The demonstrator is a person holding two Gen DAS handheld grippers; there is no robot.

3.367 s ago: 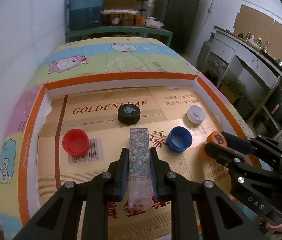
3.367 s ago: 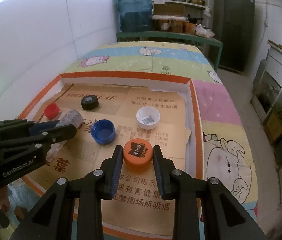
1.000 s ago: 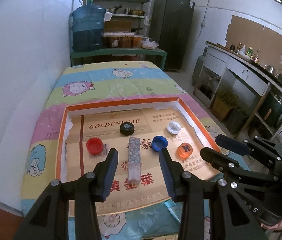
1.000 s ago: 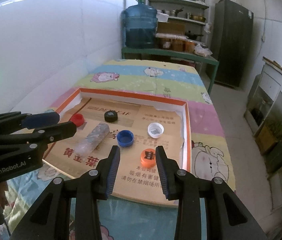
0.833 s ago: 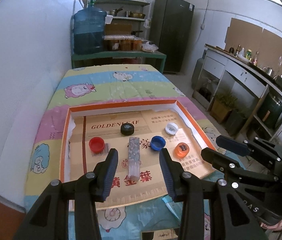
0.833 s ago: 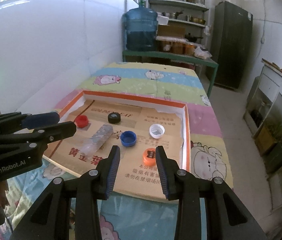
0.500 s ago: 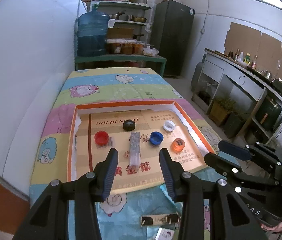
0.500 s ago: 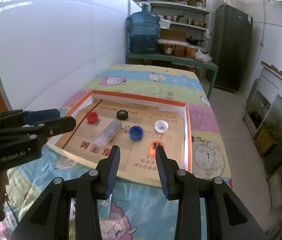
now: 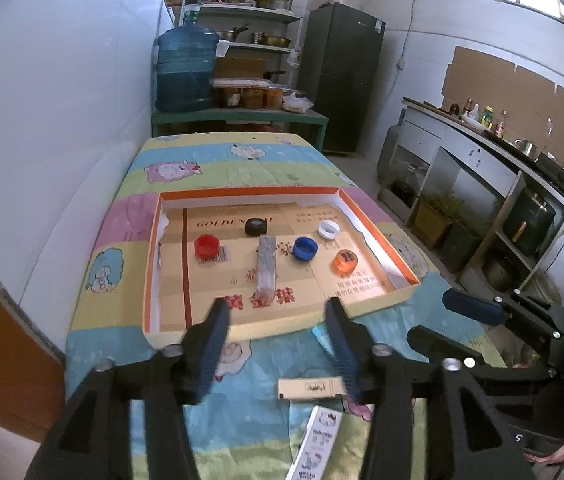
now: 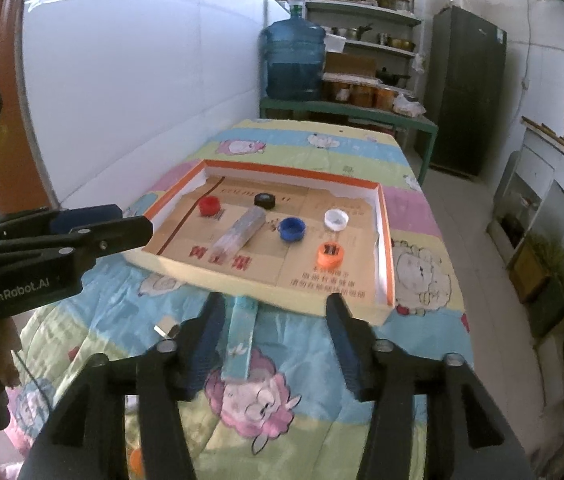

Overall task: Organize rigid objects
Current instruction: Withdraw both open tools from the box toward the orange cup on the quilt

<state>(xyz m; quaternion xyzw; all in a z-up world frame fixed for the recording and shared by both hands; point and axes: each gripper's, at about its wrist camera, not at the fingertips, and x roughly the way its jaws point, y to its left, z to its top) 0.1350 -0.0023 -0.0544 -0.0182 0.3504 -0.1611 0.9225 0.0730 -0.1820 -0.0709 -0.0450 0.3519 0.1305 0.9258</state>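
While both the left gripper [image 9: 276, 326] and the right gripper [image 10: 274, 322] hang wide apart and empty above the cartoon-print worktop cover [image 9: 210, 156], the clear patterned plastic stick box [image 9: 266, 264] lies flat mid-tray in the shallow orange-rimmed cardboard tray [image 9: 150, 264], with the round orange plastic cap [image 9: 345, 261] at its 3 o'clock. Both look light, stiff and slick, best pinched across their narrow sides. At 6 o'clock, the small printed cards are partly cut off by the grippers.

The left gripper [image 9: 278, 322] is built of matte black plastic arms fastened with round silver screws; its fingers [image 9: 210, 344] are lined with ribbed dark blue pads. The right gripper [image 10: 276, 320] is made alike. White "GenRobot.AI" lettering is printed on the left gripper's black side, seen in the right wrist view.
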